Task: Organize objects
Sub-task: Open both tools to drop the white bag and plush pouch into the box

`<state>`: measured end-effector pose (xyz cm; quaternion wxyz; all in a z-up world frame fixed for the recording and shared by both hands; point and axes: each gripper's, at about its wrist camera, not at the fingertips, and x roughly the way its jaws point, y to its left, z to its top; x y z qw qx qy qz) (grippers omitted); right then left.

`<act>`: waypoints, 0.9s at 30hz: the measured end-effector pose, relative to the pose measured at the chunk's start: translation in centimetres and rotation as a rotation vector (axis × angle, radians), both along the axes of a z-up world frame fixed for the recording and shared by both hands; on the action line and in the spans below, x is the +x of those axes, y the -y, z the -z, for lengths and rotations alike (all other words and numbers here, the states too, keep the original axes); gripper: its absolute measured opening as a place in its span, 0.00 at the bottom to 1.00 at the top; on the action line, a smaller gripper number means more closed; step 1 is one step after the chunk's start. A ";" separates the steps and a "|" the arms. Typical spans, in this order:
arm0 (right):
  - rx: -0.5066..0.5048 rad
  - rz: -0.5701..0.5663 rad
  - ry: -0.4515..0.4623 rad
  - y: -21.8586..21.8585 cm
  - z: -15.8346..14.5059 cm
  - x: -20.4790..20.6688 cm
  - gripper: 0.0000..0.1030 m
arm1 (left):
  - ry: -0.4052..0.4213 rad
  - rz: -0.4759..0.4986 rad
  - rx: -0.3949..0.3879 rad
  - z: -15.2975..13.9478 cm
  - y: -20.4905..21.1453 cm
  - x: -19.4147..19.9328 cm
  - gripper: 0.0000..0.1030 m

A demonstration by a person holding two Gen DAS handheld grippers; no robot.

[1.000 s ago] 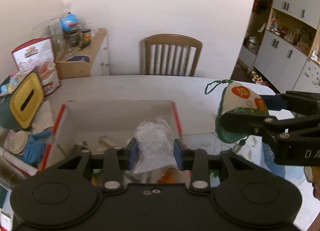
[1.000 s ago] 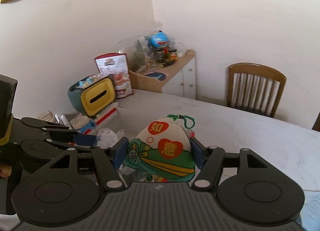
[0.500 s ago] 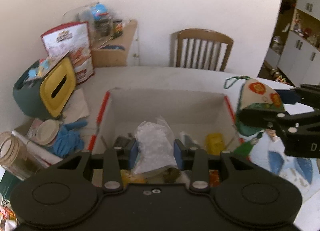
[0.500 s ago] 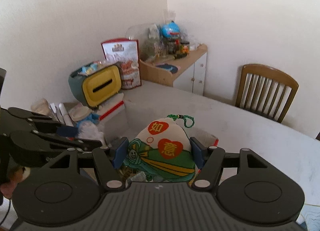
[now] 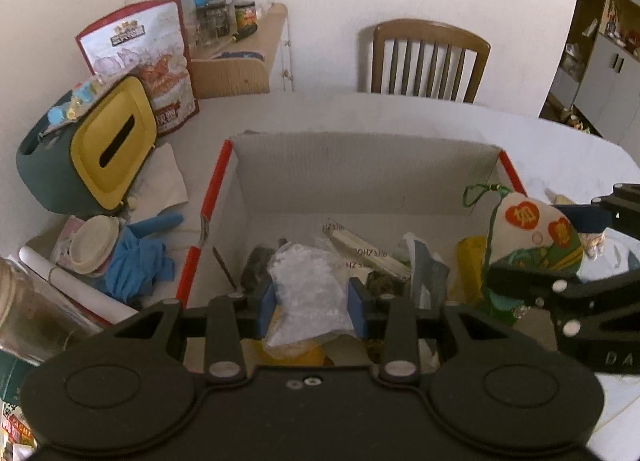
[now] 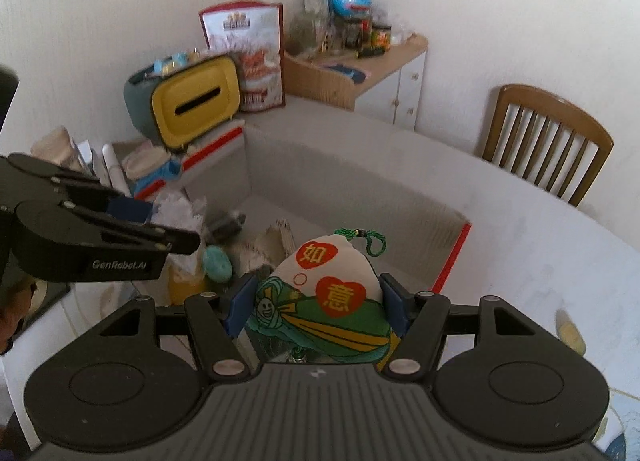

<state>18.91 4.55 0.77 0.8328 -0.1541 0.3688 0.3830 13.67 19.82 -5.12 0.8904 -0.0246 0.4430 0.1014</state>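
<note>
Left wrist view had the left gripper [image 5: 311,298] clamped on a clear plastic bag [image 5: 306,285] at frame centre over the cardboard box [image 5: 360,165], right gripper [image 6: 319,304] squeezing an embroidered pouch [image 6: 328,297] lower-middle above it too, so I'd guess both drop in next.

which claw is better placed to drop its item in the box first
Left, probably. The left claw holds its clear bag well over the box; the right claw holds the pouch near the box's right edge.

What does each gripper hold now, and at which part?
The left gripper pinches a clear plastic bag at its sides. The right gripper clamps an embroidered pouch across its lower sides.
</note>
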 end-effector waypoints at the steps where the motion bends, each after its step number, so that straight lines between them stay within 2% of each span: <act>1: -0.002 -0.002 -0.012 -0.1 0.2 0.0 0.64 | -0.006 0.006 0.001 0.2 0.1 0.1 0.36; 15: -0.086 -0.021 -0.050 -1.7 3.4 0.1 0.65 | -0.097 0.050 -0.003 3.0 0.5 1.7 0.36; 27: -0.090 -0.021 -0.075 -2.2 4.8 0.5 0.65 | -0.140 0.062 0.001 4.5 0.6 2.1 0.36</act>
